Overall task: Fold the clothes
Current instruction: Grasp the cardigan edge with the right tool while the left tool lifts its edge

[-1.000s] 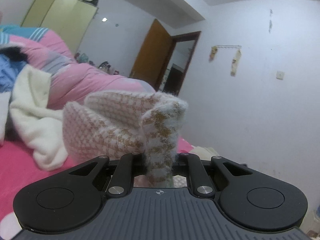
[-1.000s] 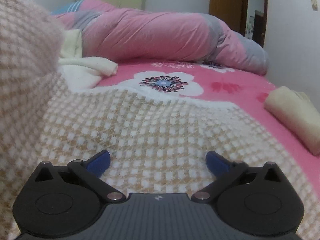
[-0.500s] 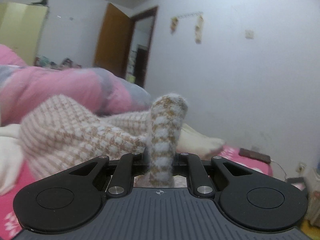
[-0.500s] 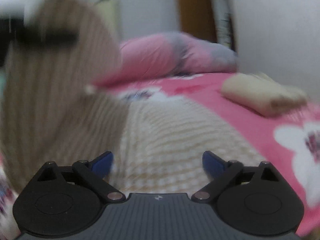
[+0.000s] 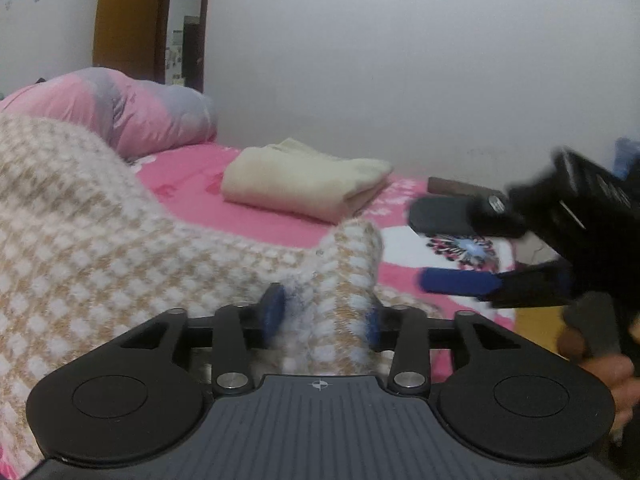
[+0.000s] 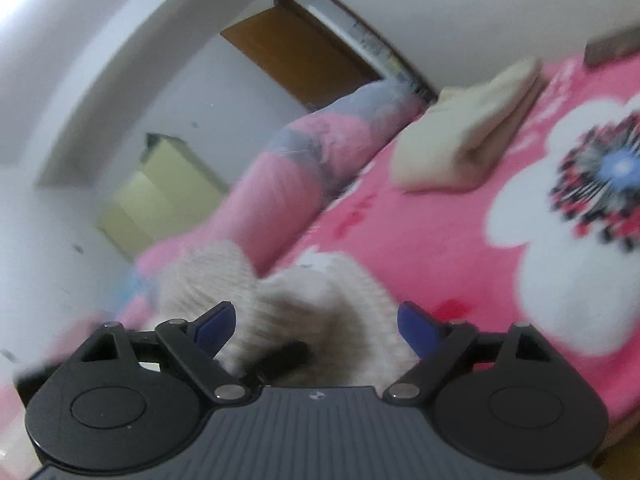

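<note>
Your left gripper (image 5: 320, 316) has just been opening, with the checked sweater (image 5: 120, 240) loose between its pads. Your right gripper (image 6: 316, 326) is spread wide and empty, so the fold can drop onto the bed (image 5: 192, 176).

The left gripper (image 5: 322, 316) has just been opening, checked knit (image 5: 120, 240) bunched between its blue pads. Beyond, a folded cream garment (image 5: 304, 184) lies on the pink sheet (image 5: 192, 176); the right gripper (image 5: 460, 256) is alongside.
</note>
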Action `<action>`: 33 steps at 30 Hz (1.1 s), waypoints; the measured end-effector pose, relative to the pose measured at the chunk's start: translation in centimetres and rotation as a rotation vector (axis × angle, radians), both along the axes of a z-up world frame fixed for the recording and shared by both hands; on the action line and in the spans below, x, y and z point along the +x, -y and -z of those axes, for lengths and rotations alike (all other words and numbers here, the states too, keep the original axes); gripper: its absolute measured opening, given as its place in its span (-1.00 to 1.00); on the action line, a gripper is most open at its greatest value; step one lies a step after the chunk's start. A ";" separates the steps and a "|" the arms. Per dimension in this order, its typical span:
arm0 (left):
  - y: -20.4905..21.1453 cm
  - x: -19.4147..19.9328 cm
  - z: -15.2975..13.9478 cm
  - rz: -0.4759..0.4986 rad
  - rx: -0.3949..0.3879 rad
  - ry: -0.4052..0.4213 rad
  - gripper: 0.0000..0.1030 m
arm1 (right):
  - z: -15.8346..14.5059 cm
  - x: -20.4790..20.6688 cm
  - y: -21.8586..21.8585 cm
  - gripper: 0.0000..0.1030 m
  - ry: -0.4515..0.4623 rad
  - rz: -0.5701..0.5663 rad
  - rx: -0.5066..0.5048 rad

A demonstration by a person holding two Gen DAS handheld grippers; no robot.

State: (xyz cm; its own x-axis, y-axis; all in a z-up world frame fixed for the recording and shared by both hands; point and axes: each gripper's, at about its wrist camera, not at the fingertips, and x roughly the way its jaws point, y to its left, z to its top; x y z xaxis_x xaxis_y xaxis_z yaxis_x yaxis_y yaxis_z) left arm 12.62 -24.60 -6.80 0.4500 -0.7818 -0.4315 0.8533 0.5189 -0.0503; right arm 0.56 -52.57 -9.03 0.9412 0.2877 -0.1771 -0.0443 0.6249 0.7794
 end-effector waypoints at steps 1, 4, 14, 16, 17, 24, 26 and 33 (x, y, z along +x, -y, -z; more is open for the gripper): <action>0.3 -0.3 0.0 0.006 0.000 -0.002 -0.15 | 0.3 0.8 0.2 0.76 -0.003 -0.035 0.054; 0.3 -0.3 -0.2 0.029 0.002 -0.011 -0.12 | 0.9 2.9 0.3 0.76 -0.042 -0.110 0.136; -1.8 -3.1 -0.6 0.061 -0.016 0.005 -0.07 | -0.5 6.3 -0.8 0.48 -0.154 -0.239 0.140; -2.9 -3.6 -1.0 0.039 -0.045 -0.011 -0.07 | -0.6 6.5 -1.5 0.34 -0.182 -0.254 0.116; -3.6 -4.0 -1.2 0.029 -0.056 -0.009 -0.07 | -0.8 6.5 -1.9 0.31 -0.190 -0.256 0.099; -8.8 -6.9 -2.2 -0.085 -0.059 0.075 -0.07 | -1.6 6.8 -4.0 0.14 -0.208 -0.280 0.018; -10.2 -7.0 -2.5 -0.139 -0.073 0.102 -0.07 | -2.0 7.1 -4.7 0.14 -0.208 -0.291 0.000; -10.3 -4.1 -0.7 -0.185 -0.074 0.003 -0.06 | -2.3 7.5 -5.6 0.15 -0.206 -0.319 0.005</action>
State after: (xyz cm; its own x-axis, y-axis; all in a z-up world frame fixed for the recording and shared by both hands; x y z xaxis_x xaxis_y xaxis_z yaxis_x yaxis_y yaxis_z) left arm 8.56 -14.34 -6.07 0.5896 -0.7154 -0.3748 0.7443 0.6615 -0.0919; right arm 8.05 -47.01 -6.77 0.7493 0.5617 -0.3509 -0.0782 0.6011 0.7953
